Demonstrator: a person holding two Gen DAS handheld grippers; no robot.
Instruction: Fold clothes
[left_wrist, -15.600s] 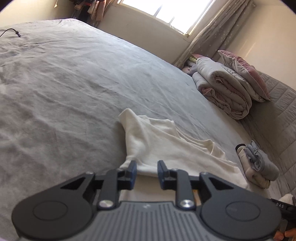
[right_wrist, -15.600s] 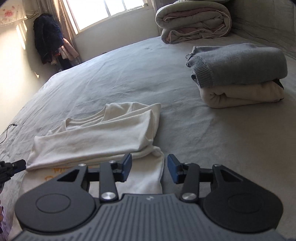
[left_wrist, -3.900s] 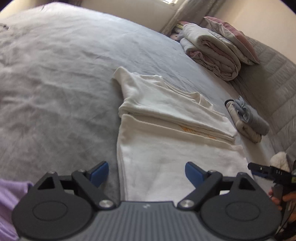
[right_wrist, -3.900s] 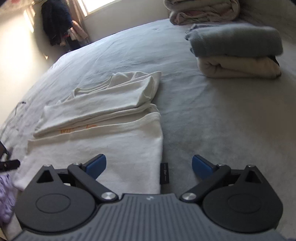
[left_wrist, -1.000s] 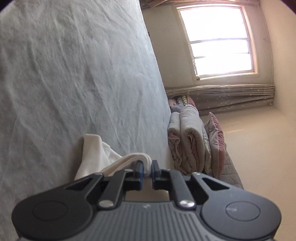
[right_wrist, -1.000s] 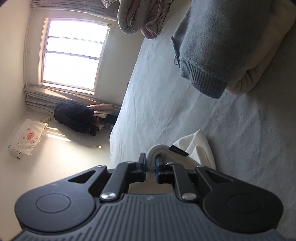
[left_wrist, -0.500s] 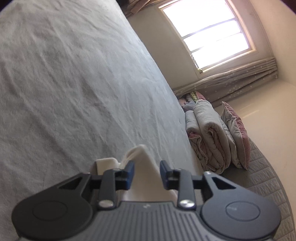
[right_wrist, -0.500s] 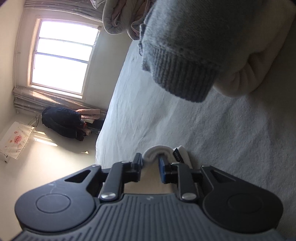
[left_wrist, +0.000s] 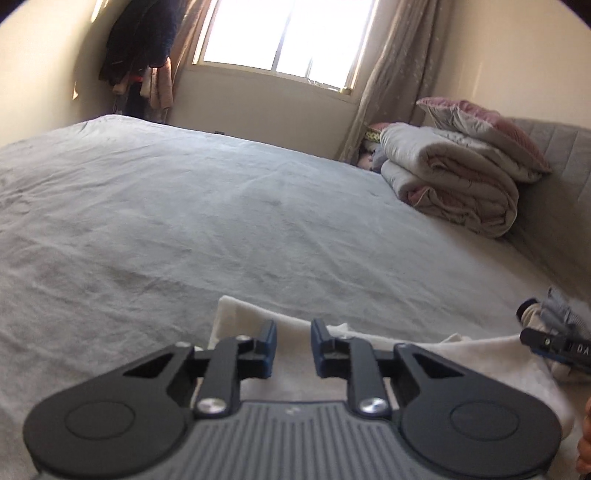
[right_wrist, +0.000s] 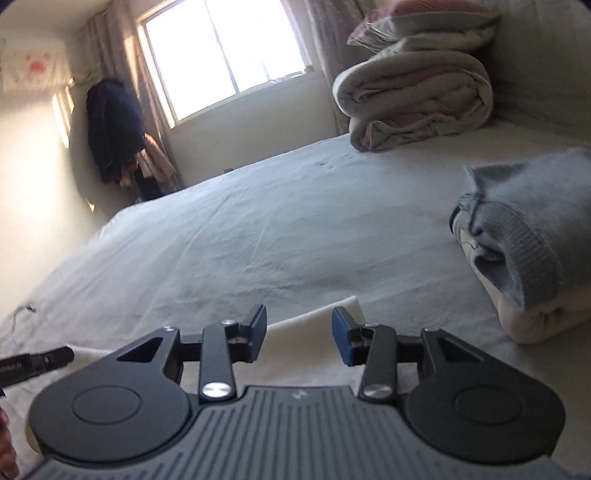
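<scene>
Cream garment (left_wrist: 476, 354): lies flat on the bed (left_wrist: 221, 221), just below both claws, beside the folded stack (right_wrist: 528, 258).
Risk: the layers could be dragged askew if a fingertip snags the soft edge.
Left claw (left_wrist: 293, 341): fingers slightly apart, nothing held, poised over the garment's far corner.
Right claw (right_wrist: 299, 334): fingers parted wider, nothing gripped, above the garment's edge.

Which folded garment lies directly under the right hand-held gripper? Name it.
The cream shirt, flat beneath the open right hand-held gripper; the grey sweater sits stacked aside.
</scene>
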